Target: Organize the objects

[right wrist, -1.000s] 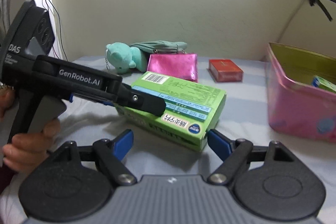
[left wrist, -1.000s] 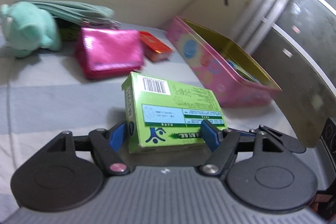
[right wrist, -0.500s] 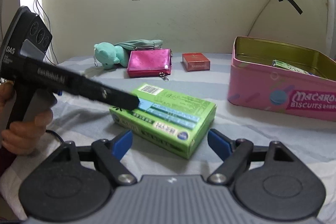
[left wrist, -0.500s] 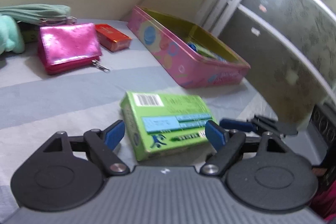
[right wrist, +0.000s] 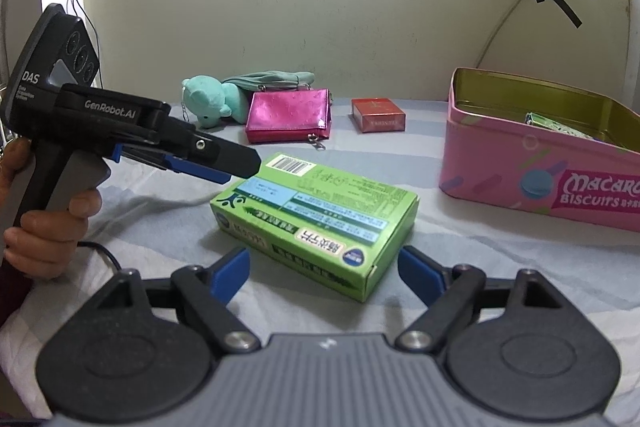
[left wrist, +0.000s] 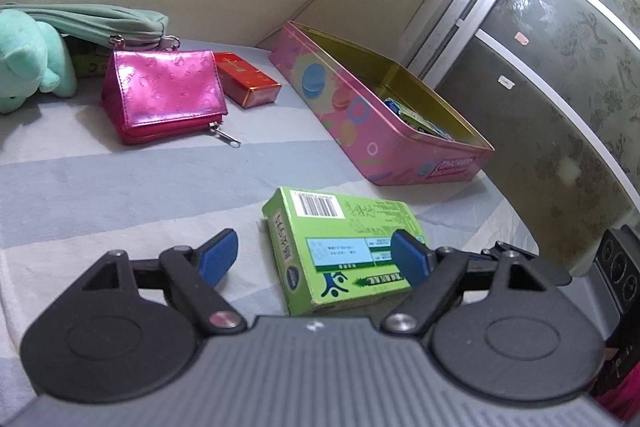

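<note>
While the green box [left wrist: 344, 247] lies flat on the striped bed sheet [left wrist: 120, 187], barcode end pointing toward the wall, neither gripper holds it. Left gripper [left wrist: 316, 257]: fingers spread wide; in the left wrist view the box sits off-centre in the gap, its right edge under or beside the right blue pad, the left pad well apart from it. Contact at the right pad cannot be told. Right gripper [right wrist: 324, 267]: fingers also spread wide, box just ahead of them and between their lines, not touched.

In the right wrist view the left gripper's tips [right wrist: 236, 163] sit beside the barcode corner of the box [right wrist: 316, 211], seen from the side; a hand [right wrist: 44, 227] grips its handle.

Pink biscuit tin [right wrist: 540, 183], lid off, stands to the right of the box, apart from it; a green packet [right wrist: 556, 125] lies inside. Near the far wall, left to right: teal plush toy [right wrist: 206, 99], teal pouch [right wrist: 272, 79] behind it, glossy magenta purse [right wrist: 288, 115], red box [right wrist: 378, 115]. Purse and red box lie just beside each other.
</note>
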Motion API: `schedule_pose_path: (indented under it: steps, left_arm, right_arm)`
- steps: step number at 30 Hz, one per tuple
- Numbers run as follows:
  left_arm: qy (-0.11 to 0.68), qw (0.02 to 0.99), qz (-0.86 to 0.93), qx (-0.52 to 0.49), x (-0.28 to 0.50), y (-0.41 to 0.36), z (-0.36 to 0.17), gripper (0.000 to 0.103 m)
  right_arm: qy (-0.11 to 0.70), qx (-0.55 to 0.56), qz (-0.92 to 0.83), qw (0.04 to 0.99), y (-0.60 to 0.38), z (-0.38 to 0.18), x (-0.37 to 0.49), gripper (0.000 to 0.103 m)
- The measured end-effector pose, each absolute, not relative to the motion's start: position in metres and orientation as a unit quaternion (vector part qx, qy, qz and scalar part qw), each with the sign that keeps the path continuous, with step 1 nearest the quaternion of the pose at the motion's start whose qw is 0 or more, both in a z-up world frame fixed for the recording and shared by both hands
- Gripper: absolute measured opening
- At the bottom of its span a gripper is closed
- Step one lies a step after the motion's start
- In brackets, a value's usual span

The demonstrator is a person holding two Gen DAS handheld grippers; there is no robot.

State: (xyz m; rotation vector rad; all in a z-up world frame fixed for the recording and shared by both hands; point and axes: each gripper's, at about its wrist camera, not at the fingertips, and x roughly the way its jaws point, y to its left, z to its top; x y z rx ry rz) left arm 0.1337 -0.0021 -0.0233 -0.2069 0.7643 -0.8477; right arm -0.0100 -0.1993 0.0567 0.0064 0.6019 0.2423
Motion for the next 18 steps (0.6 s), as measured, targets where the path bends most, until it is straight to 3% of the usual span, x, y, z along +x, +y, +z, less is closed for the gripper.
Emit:
schedule_pose_path:
  steps: [18]
  left_arm:
    - [0.37,0.845,-0.381,-0.068,0.133,-0.014,-0.031,0.085]
  right_arm:
    - [0.328,-0.028,0.123,0.936,-0.184,0.045,0.016,0.094]
